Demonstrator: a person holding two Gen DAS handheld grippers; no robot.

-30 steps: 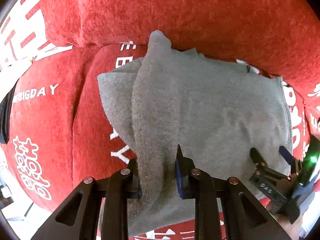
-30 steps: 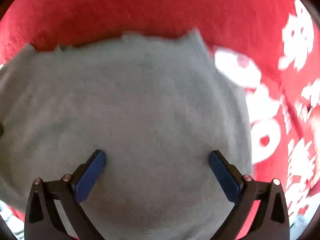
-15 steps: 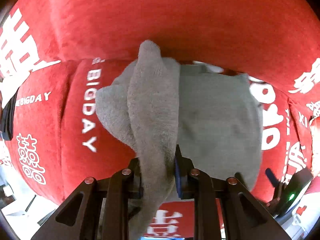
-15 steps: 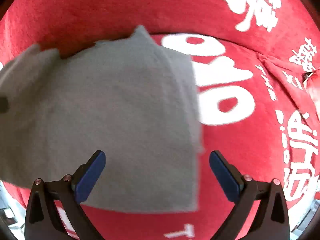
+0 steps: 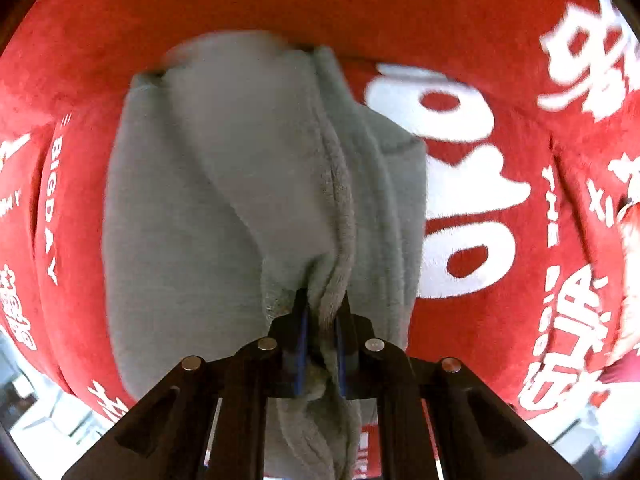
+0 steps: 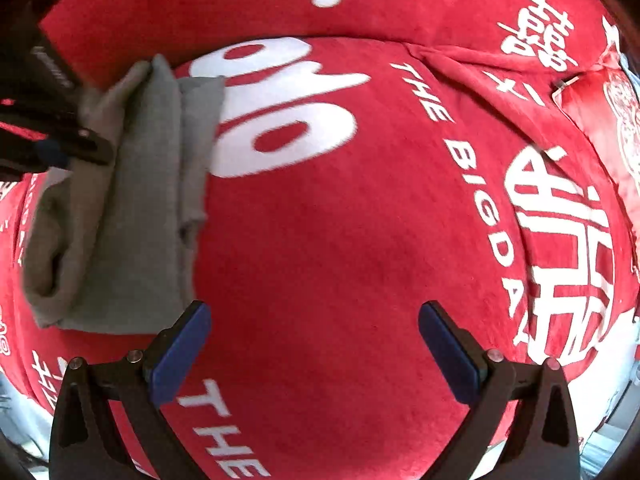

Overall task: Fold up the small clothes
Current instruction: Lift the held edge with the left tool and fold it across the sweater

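A grey knit garment (image 5: 224,200) lies folded over itself on a red sofa seat. My left gripper (image 5: 323,320) is shut on a bunched edge of it, with the cloth hanging down between the pads. In the right wrist view the same grey garment (image 6: 120,208) sits at the left, with the left gripper (image 6: 80,144) on its upper part. My right gripper (image 6: 314,344) hangs open over bare red cushion to the right of the garment, with nothing between its blue pads (image 6: 180,352).
The red plush sofa cover (image 6: 360,220) with white lettering fills both views, its backrest (image 5: 320,4) rising behind the garment. A red cushion (image 6: 600,100) lies at the far right. Pale floor (image 5: 36,412) shows past the front edge of the seat.
The left gripper carried the garment's edge to the right across the rest, folding it over, and tightened on it. The right gripper moved right, off the garment, onto bare cushion.
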